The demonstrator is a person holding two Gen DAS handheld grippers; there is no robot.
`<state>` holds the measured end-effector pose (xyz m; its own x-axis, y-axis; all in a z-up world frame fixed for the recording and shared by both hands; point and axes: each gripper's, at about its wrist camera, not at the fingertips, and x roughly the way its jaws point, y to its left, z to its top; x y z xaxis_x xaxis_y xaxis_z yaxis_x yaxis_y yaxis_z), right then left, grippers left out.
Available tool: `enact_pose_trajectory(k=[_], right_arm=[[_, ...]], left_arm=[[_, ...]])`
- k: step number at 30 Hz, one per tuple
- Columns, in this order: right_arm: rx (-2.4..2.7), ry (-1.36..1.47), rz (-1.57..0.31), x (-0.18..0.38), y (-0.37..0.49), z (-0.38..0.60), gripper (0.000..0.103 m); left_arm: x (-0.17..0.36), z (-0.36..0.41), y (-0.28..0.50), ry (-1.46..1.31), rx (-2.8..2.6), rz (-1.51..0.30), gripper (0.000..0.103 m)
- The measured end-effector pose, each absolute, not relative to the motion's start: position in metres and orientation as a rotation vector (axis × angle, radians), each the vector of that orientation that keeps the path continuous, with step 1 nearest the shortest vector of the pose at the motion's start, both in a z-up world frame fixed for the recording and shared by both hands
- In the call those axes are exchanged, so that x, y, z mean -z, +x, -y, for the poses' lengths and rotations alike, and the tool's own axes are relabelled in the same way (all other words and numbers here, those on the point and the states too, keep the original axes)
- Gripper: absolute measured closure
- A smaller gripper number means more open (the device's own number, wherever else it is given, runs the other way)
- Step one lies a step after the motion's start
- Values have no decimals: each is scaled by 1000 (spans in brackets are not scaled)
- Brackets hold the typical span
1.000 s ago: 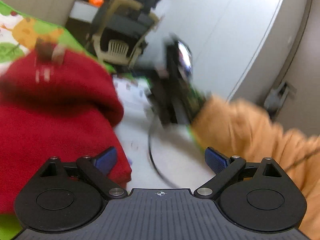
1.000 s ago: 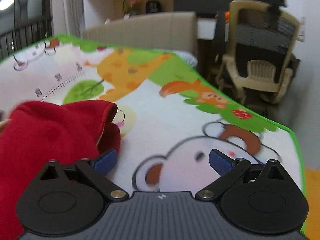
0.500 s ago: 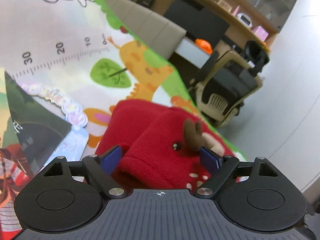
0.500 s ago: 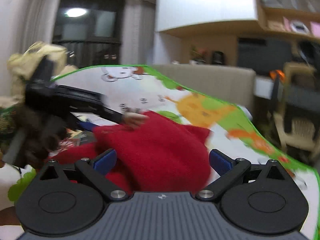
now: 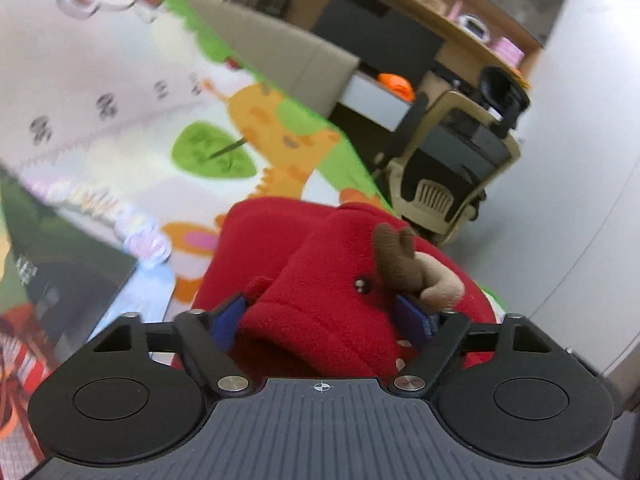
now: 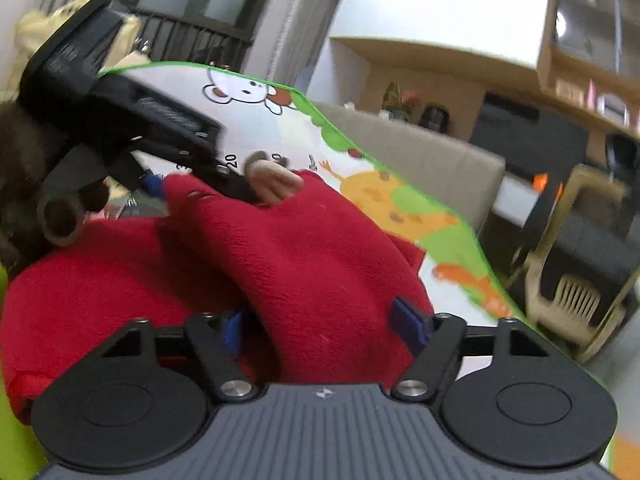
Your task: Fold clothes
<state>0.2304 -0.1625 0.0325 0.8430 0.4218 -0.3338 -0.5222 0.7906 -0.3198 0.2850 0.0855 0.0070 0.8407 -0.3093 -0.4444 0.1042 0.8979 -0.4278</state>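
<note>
A red fleece garment (image 5: 320,280) with a brown antler (image 5: 396,252) and a small bead eye lies bunched on the cartoon play mat (image 5: 120,120). My left gripper (image 5: 323,316) is shut on its hood, blue pads pressed into the fleece on both sides. In the right wrist view the same red garment (image 6: 300,248) fills the middle, and my right gripper (image 6: 320,324) is shut on a thick fold of it. The left gripper (image 6: 196,188) shows there at the upper left, holding the far end beside a beige ear (image 6: 272,180).
The mat's green edge (image 6: 472,240) runs close on the right. Beyond it stand a beige office chair (image 5: 452,176), also chair (image 6: 580,260), and a grey sofa back (image 5: 280,56). A dark picture book (image 5: 60,260) lies on the mat at the left.
Both grippers swung onto the red garment and their fingers narrowed from wide open onto the fleece. The left view turned away from the orange sleeve toward the hood.
</note>
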Motion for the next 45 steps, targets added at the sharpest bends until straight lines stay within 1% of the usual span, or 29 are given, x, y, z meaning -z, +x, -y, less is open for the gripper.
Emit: enact_pose_trajectory(k=[1,2,3,4,5,6,8,11,13,15,17,18,19,21,24,26,27,28,29,30,31,33,35,36,38,39,40,42,45], right_arm=[[-510,-431,-248,-31,231,160,42],[-508,-442,-247,-30,232,159,47],[-505,-453,-246,-29,233,157,59],[-507,-464,-247,-30,233,156,68],[-508,-485,-236,-33,232,154,74],[-510,-506,-220,-38,230,152,82],[-525,-515,-180,-56,223,146,84],[-602,-560,-151,-64,211,127,84],[-655,-591,-132,-68,204,113,84],[-704,-610,-183,-55,207,100,83],[-746,-605,-231,-44,211,93,76],[-761,-585,-249,-41,214,94,70],[-772,-566,-264,-42,214,97,67],[-785,-550,-284,-46,215,105,64],[-789,-577,-300,-48,214,114,61],[-806,-528,-327,-57,215,121,53],[-814,-501,-341,-61,215,125,41],[-822,-475,-355,-66,215,129,25],[-827,-437,-359,-72,213,136,18],[-832,-387,-356,-79,213,145,7],[-826,-333,-354,-86,217,153,0],[-810,-224,-351,-99,225,168,0],[-754,-115,-398,-101,247,178,0],[-718,-75,-439,-98,262,181,0],[-620,-94,-574,-77,290,175,0],[-572,-133,-646,-63,302,169,0],[-567,-97,-687,-53,308,170,0],[-572,-16,-739,-41,314,176,0],[-573,10,-764,-41,315,179,0]], left_arm=[[-7,-84,284,-396,224,-527,33],[-8,-83,284,-390,223,-523,38],[-9,-84,282,-388,228,-514,50],[-11,-86,281,-385,233,-505,63],[-15,-87,277,-375,241,-488,65],[-20,-90,272,-369,246,-462,67],[-32,-96,256,-361,250,-410,68],[-42,-109,227,-314,209,-347,69],[-32,-122,220,-295,162,-387,68],[-16,-134,218,-289,121,-458,67],[-4,-141,217,-302,114,-516,62],[0,-143,216,-310,114,-530,59],[-5,-146,214,-318,122,-511,55],[-16,-146,215,-318,132,-479,52],[-34,-141,223,-298,140,-440,39],[-45,-138,229,-282,144,-417,37],[-38,-132,238,-243,130,-452,38],[-32,-127,246,-205,117,-487,39],[-24,-124,252,-177,110,-523,38],[-16,-122,255,-159,107,-547,38],[-12,-122,255,-156,107,-550,36],[-4,-123,255,-151,106,-555,34],[0,-124,254,-147,108,-559,34],[1,-126,254,-145,111,-560,33],[2,-127,254,-139,114,-561,31],[3,-128,255,-135,115,-562,28],[5,-129,256,-136,119,-565,28],[6,-130,256,-141,122,-564,27],[7,-132,258,-148,126,-564,25]])
